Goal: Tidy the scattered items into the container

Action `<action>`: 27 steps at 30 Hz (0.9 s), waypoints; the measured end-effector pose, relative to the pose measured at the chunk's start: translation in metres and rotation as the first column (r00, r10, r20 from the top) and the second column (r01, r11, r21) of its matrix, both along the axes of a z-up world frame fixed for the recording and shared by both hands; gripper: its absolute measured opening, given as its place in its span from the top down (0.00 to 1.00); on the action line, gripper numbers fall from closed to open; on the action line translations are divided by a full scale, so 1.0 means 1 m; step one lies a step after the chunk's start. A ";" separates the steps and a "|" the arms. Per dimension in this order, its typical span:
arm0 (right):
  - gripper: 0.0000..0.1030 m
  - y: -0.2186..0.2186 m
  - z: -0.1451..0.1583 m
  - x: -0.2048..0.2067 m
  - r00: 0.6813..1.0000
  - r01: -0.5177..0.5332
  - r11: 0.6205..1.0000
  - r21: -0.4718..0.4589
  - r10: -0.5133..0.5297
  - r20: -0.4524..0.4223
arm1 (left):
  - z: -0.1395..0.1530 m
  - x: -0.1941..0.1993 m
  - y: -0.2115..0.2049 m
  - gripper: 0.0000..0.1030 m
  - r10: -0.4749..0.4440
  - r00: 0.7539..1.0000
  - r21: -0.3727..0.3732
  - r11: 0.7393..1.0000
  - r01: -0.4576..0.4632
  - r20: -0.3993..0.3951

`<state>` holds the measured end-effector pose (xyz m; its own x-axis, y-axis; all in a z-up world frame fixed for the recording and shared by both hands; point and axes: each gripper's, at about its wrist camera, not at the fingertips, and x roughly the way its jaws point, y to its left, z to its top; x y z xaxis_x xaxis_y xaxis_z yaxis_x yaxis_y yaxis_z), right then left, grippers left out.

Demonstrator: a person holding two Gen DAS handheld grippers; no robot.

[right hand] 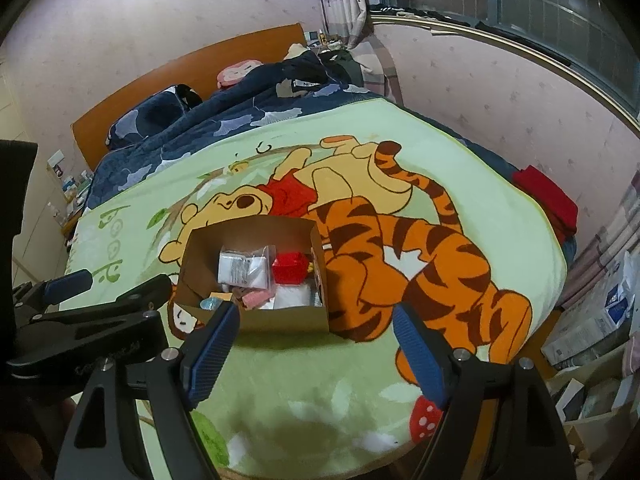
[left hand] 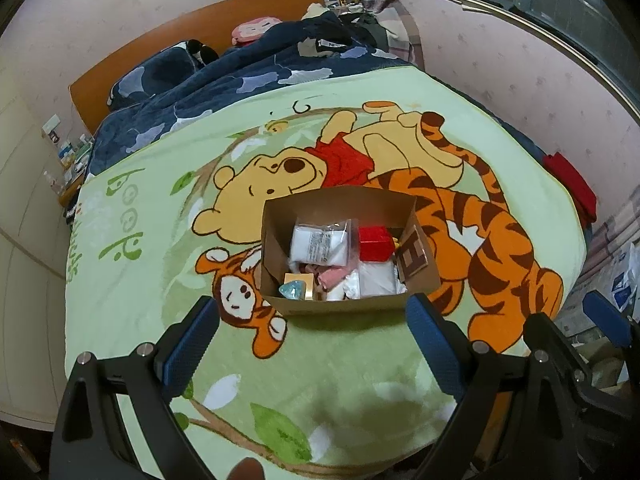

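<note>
Near the box on the blanket, left gripper and right gripper hover with fingers spread wide, empty; packet and red block lie inside it

Setting: domestic bedroom. Evidence: one bed with an orange-brown wooden headboard; a green cartoon-print fleece blanket spread over the mattress; a navy patterned duvet bunched toward the head end, with a pink plush toy on it; pale pink wallpapered walls; a large window with a curtain at its side; a cluttered bedside surface along the left; stacked boxes and packages on the floor to the right.
</note>
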<state>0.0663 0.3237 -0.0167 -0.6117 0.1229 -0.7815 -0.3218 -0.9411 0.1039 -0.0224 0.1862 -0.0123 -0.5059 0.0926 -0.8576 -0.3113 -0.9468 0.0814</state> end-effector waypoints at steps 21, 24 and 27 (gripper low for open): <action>0.21 0.009 0.004 0.022 1.000 0.001 1.000 -0.002 -0.001 -0.029 | -0.008 0.014 0.008 0.00 -0.019 0.999 0.053 0.998 0.017 0.032; 0.21 0.010 0.004 0.024 1.000 0.002 1.000 -0.003 -0.002 -0.029 | -0.013 0.013 0.007 0.00 -0.030 0.997 0.087 0.996 0.025 0.064; 0.21 0.010 0.004 0.025 1.000 0.002 1.000 -0.002 -0.002 -0.026 | -0.012 0.015 0.010 0.00 -0.034 0.998 0.074 0.997 0.030 0.052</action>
